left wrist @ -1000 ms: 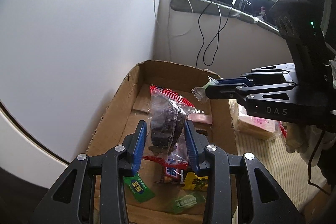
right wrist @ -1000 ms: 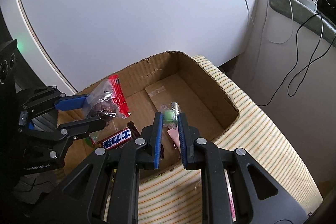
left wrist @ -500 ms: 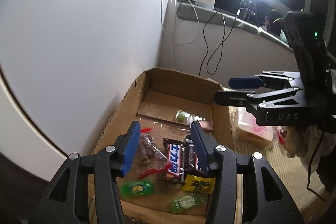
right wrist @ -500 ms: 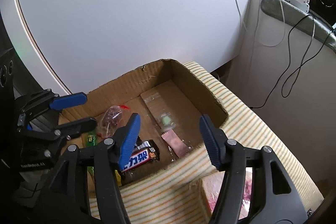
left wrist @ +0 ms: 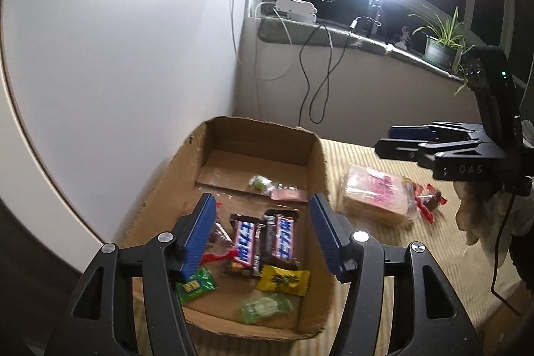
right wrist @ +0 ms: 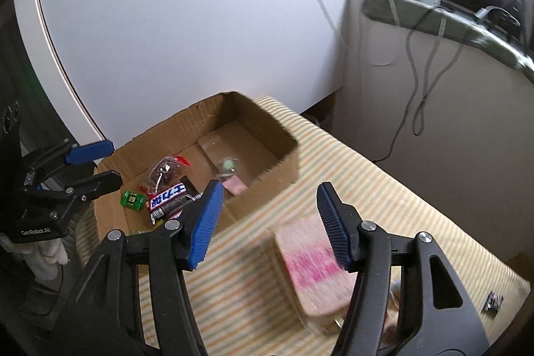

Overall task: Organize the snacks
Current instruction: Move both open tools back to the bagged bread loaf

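Right wrist | right claw (right wrist: 268,221) agape, beyond cardboard box (right wrist: 287,155) rim | above bread pack (right wrist: 312,269)

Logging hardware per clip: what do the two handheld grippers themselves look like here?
Both are black plastic frames with triangular cut-outs, silver pivot screws and ribbed blue pads on the fingers. The left gripper reads "GenRobot.AI" in the right wrist view. The right gripper is marked "DAS" in the left wrist view, with a green LED on its tall black body and a black cable trailing below. Pale fabric, perhaps a glove, shows behind each.
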A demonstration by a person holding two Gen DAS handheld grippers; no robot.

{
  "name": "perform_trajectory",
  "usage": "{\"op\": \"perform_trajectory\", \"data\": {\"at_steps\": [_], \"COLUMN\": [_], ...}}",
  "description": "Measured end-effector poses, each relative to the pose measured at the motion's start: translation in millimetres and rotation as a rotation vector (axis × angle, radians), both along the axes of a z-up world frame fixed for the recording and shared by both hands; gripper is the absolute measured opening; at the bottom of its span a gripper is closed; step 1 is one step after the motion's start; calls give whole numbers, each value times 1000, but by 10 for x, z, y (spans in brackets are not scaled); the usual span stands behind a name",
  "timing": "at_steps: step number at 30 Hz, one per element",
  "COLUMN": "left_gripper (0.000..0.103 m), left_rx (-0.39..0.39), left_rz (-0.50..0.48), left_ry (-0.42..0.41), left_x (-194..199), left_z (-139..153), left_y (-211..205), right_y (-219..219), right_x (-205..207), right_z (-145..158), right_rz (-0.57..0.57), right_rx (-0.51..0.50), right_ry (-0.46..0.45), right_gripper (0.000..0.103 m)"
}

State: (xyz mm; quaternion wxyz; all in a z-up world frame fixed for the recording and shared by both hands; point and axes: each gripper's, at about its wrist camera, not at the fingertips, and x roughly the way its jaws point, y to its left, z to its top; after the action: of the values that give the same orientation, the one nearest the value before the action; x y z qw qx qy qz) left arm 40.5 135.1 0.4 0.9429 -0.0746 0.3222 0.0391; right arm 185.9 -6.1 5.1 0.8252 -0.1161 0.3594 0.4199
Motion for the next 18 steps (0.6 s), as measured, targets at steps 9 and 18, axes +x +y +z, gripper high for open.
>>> {"op": "perform_trajectory", "data": {"at_steps": [9, 18], "left_gripper": [58, 58], "left_rx": [-39, -85], "left_rz": [-62, -141], "left_ry": [22, 80], "left_x": [24, 153], "left_z": [-19, -191], "left_y": [-448, -1020], "right_y": [-619, -967], "right_x": [50, 329], "right_z": [29, -125], "right_rz": [-90, -83], "right_rx": [-63, -60], "right_ry": [-37, 107], "right_gripper": [87, 87]}}
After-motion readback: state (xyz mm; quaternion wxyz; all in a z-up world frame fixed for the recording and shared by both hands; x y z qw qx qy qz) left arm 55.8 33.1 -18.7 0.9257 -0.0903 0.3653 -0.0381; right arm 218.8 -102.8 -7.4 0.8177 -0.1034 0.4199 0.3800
